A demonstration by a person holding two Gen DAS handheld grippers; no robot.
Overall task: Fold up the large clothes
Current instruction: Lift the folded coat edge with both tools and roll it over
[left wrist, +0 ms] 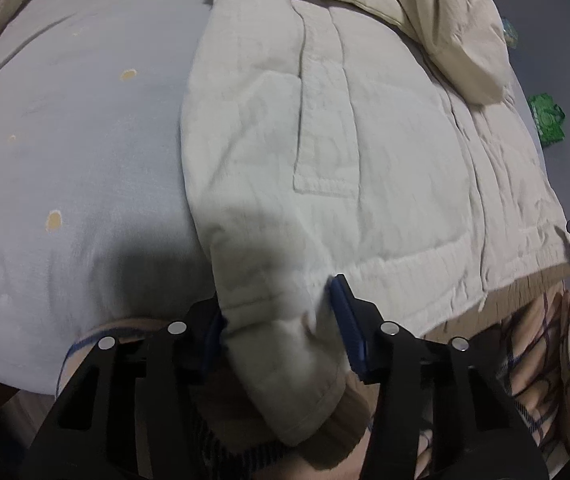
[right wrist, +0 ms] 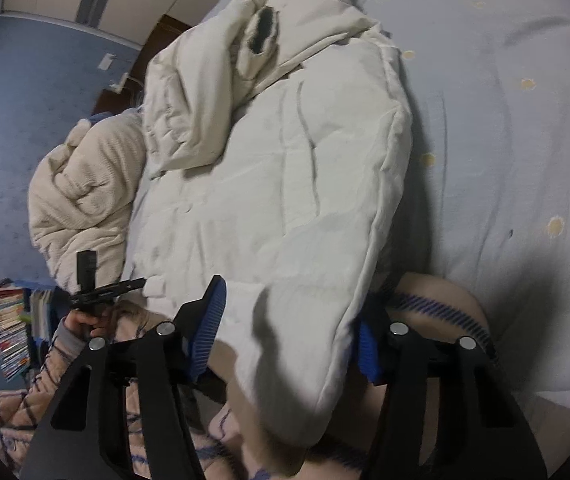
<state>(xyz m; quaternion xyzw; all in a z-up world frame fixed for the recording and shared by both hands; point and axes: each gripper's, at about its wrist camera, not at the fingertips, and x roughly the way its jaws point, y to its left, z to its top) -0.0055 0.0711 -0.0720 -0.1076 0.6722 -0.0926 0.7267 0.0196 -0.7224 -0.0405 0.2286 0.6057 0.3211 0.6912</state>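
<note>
A cream padded coat (left wrist: 325, 140) lies spread on a pale blue bed sheet (left wrist: 65, 140). In the left wrist view my left gripper (left wrist: 281, 320) is open, its blue-padded jaws on either side of the coat's lower left hem corner, which hangs over the bed edge. In the right wrist view the same coat (right wrist: 265, 184) shows, and my right gripper (right wrist: 289, 332) is open around its other lower corner. A sleeve (right wrist: 261, 36) is folded across the top of the coat. Each gripper shows at the edge of the other's view.
A crumpled cream blanket (right wrist: 81, 192) lies beside the coat at the bed edge. A plaid quilt (left wrist: 541, 360) hangs below the bed front. Green packets (left wrist: 547, 118) lie on the blue floor. Books (right wrist: 15, 328) stand by the bed.
</note>
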